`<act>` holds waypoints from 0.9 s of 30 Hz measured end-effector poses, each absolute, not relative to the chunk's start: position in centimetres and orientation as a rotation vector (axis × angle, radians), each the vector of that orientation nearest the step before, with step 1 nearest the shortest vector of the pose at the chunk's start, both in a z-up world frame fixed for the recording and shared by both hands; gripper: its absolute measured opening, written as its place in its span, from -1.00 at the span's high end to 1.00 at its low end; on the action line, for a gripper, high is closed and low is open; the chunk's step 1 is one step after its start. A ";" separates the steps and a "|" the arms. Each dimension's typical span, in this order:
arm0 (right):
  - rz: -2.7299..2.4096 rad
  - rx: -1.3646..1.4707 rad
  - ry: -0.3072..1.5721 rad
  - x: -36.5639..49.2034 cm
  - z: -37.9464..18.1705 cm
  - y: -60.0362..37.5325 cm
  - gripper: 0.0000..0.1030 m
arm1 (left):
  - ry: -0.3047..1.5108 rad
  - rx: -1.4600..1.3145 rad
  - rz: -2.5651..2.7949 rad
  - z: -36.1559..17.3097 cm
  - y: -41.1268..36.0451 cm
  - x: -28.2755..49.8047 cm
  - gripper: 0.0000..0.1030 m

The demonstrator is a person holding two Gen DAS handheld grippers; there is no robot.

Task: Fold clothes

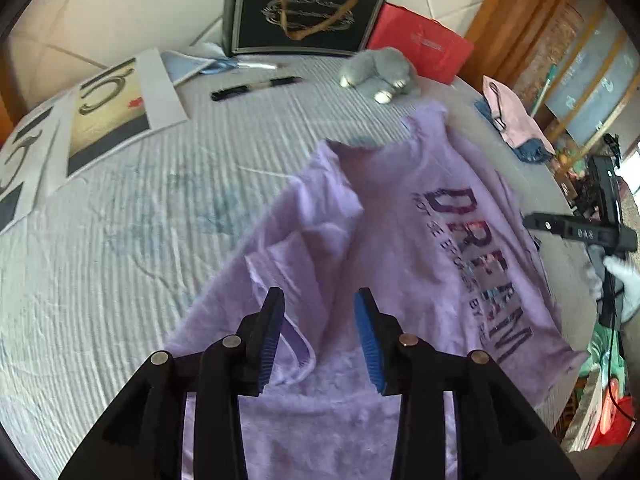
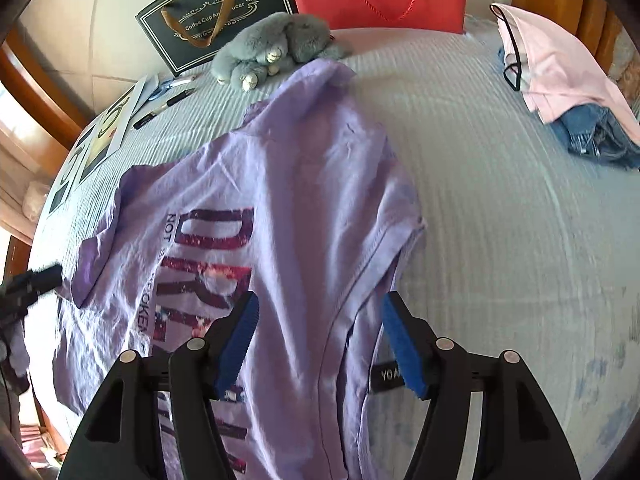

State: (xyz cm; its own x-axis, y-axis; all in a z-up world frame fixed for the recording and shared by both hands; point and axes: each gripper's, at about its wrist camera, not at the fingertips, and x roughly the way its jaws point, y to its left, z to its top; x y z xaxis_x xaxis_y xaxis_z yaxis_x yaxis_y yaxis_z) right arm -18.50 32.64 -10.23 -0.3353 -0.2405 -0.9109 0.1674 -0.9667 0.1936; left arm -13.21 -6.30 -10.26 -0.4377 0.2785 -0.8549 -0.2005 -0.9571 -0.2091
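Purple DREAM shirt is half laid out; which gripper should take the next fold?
Probably left. The left gripper, open, hangs right over the rumpled sleeve of the purple shirt; the right gripper, also open, straddles flatter cloth near the side edge.

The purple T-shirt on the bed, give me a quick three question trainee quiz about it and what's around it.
1. True or false: the left gripper grips the purple T-shirt.
2. Which word is printed large on the shirt?
3. What lies nearest its far end: A) grey plush toy, B) pink garment, C) black pen?

Key: 1 false, both grippers are open above it; 2 DREAM; 3 A.
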 end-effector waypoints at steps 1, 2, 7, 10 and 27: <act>-2.375 1.643 -0.097 -18.2 -10.3 32.6 -0.25 | -0.106 -1.469 2.470 -10.0 -6.8 -13.6 0.25; -2.369 1.645 -0.104 -17.8 -10.4 32.6 -0.25 | -0.095 -1.475 2.474 -10.2 -6.8 -14.1 0.25; -2.356 1.668 -0.146 -15.2 -10.6 32.9 -0.30 | -0.058 -1.540 2.473 -11.9 -6.7 -15.1 0.24; -2.362 1.686 -0.182 -13.1 -10.4 33.9 -0.40 | -0.045 -1.588 2.464 -13.4 -6.5 -15.3 0.23; -2.434 1.811 -0.300 -10.6 -12.8 36.7 -0.44 | 0.198 -1.737 2.873 -17.3 -15.6 -25.2 0.81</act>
